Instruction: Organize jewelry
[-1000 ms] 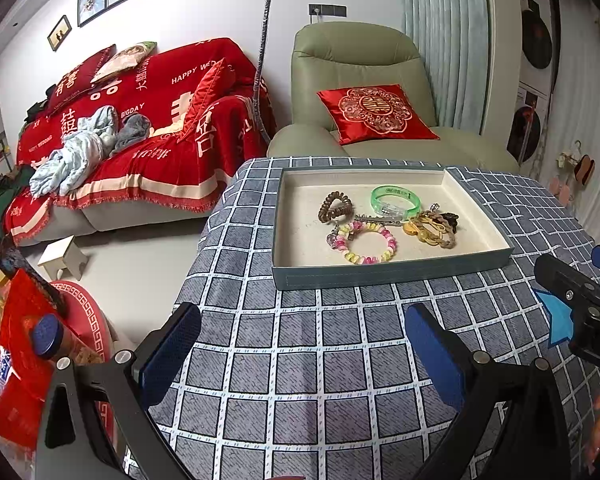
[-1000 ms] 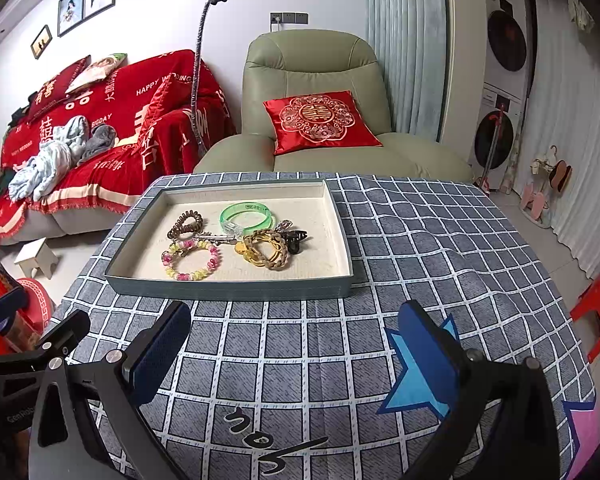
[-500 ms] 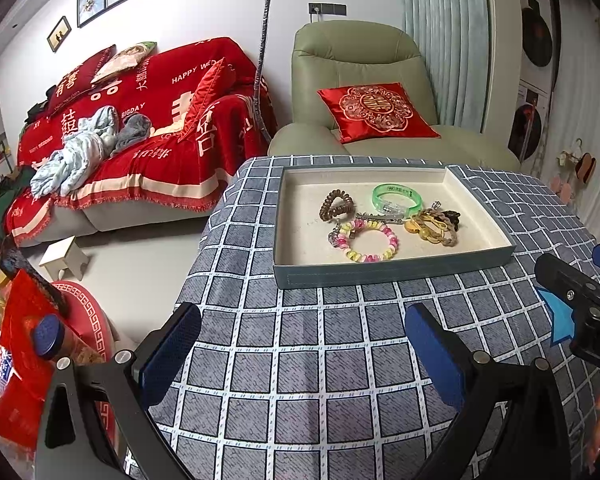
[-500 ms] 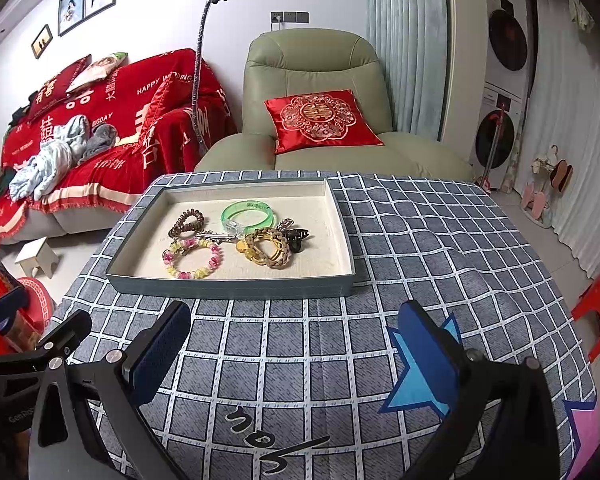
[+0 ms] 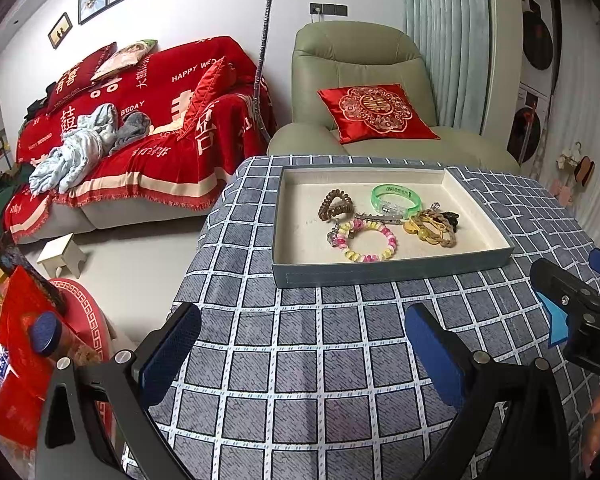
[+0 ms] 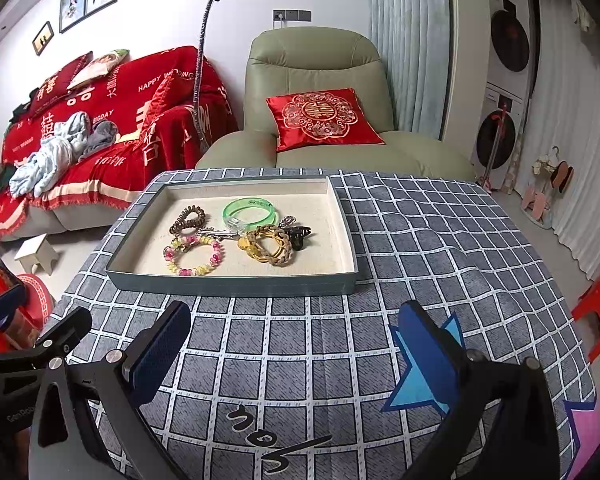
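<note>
Inside the tray [image 6: 342, 216], left to right: brown coil tie [image 6: 187, 219] at 10 o'clock, beaded bracelet [image 6: 193, 255], green bangle [image 6: 249, 213], gold tangle [image 6: 269, 245], all bunched together, fitting gathered or unsorted; left gripper [image 5: 300, 354] and right gripper [image 6: 294, 346] wide, empty.

The left gripper [image 5: 302, 354] has 2 matte black angular arms, each carrying a flat blue textured pad and 2 silver screw heads near the pad. The right gripper [image 6: 294, 350] is built the same: black frame, blue pads [image 6: 162, 350], silver screws. White lettering marks its housing at far right in the left wrist view.
</note>
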A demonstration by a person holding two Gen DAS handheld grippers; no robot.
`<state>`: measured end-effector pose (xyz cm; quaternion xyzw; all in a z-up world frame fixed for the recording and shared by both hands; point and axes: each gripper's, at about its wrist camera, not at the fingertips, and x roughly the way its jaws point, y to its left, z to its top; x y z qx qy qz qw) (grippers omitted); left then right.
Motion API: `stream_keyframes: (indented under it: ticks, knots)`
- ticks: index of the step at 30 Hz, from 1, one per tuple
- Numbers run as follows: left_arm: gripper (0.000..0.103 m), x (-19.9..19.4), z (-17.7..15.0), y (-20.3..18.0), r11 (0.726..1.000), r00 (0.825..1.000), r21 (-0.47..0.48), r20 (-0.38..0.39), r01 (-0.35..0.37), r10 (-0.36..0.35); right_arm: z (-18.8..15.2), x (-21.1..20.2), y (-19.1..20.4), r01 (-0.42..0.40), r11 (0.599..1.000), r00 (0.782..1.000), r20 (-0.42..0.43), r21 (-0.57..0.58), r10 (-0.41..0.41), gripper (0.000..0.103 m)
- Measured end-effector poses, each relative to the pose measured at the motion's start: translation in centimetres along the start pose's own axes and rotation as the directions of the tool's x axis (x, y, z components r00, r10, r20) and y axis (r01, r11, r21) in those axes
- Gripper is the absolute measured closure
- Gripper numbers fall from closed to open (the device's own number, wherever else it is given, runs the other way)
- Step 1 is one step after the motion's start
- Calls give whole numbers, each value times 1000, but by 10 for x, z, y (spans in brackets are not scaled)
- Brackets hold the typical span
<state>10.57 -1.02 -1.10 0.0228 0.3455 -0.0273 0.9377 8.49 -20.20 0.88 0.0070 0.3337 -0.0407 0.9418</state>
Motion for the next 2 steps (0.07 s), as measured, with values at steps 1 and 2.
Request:
stream_keyframes:
  ticks: [1,2]
  knots:
    - [0,0,0,0,1000,1000,1,1,0,0,1,0,-1,0,1000,1000,0,0,0,0]
    - [0,0,0,0,1000,1000,3,0,0,0,0,0,0,-1,1000,1000,-1,1,1,0]
